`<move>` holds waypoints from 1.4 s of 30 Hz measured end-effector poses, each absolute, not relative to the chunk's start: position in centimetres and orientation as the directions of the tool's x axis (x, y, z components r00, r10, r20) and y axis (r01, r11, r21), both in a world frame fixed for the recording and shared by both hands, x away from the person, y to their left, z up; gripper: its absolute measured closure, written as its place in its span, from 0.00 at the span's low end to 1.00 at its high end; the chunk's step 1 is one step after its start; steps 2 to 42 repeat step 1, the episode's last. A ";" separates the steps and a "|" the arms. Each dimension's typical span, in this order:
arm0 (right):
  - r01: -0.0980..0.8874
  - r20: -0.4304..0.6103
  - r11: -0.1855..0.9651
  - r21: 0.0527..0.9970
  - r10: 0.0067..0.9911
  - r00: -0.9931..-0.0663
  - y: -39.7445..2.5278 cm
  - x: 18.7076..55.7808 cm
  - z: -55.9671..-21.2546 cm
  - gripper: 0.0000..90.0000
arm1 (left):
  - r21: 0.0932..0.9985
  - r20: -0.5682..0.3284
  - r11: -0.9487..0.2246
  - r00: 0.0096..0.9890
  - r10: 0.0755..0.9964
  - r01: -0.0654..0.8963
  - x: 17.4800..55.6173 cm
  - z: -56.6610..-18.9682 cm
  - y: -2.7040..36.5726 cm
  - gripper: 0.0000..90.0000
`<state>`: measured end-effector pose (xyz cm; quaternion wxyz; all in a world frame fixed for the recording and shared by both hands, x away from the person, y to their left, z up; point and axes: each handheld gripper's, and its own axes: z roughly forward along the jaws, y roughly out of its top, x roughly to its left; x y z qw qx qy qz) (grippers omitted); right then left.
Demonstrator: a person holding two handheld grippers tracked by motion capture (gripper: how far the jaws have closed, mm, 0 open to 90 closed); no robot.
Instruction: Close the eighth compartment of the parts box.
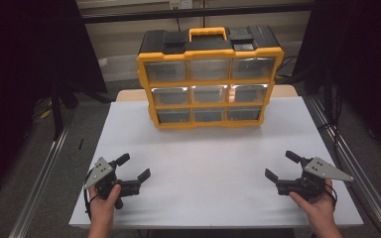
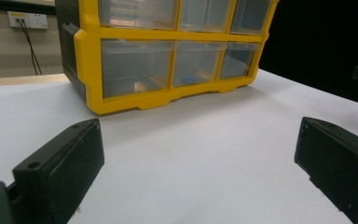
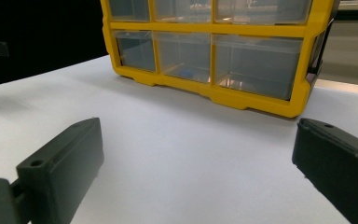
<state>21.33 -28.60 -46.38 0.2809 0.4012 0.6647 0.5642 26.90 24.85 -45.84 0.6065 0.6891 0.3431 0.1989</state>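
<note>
High view is showing the left hand-held gripper [image 1: 133, 167] resting with jaws spread wide on the white tabletop [image 1: 208, 158], the yellow drawer organizer [image 1: 209, 79] standing upright at the far middle, well apart from both, and the right hand-held gripper [image 1: 281, 165] likewise gaping empty.
</note>
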 end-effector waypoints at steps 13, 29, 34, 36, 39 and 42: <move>0.215 0.076 0.045 0.976 0.851 -0.520 -28.6 21.4 -46.4 0.02 | 0.972 -0.140 -0.032 0.687 0.713 0.232 26.9 -45.9 24.8 0.02; 0.215 0.076 0.045 0.976 0.851 -0.520 -28.6 21.4 -46.4 0.02 | 0.972 -0.140 -0.032 0.687 0.713 0.232 26.9 -45.9 24.8 0.02; 0.215 0.076 0.045 0.976 0.851 -0.520 -28.6 21.4 -46.4 0.02 | 0.972 -0.140 -0.032 0.687 0.713 0.232 26.9 -45.9 24.8 0.02; 0.215 0.076 0.045 0.976 0.851 -0.520 -28.6 21.4 -46.4 0.02 | 0.972 -0.140 -0.032 0.687 0.713 0.232 26.9 -45.9 24.8 0.02; 0.215 0.076 0.045 0.976 0.851 -0.520 -28.6 21.4 -46.4 0.02 | 0.972 -0.140 -0.032 0.687 0.713 0.232 26.9 -45.9 24.8 0.02; 0.215 0.076 0.045 0.976 0.851 -0.520 -28.6 21.4 -46.4 0.02 | 0.972 -0.140 -0.032 0.687 0.713 0.232 26.9 -45.9 24.8 0.02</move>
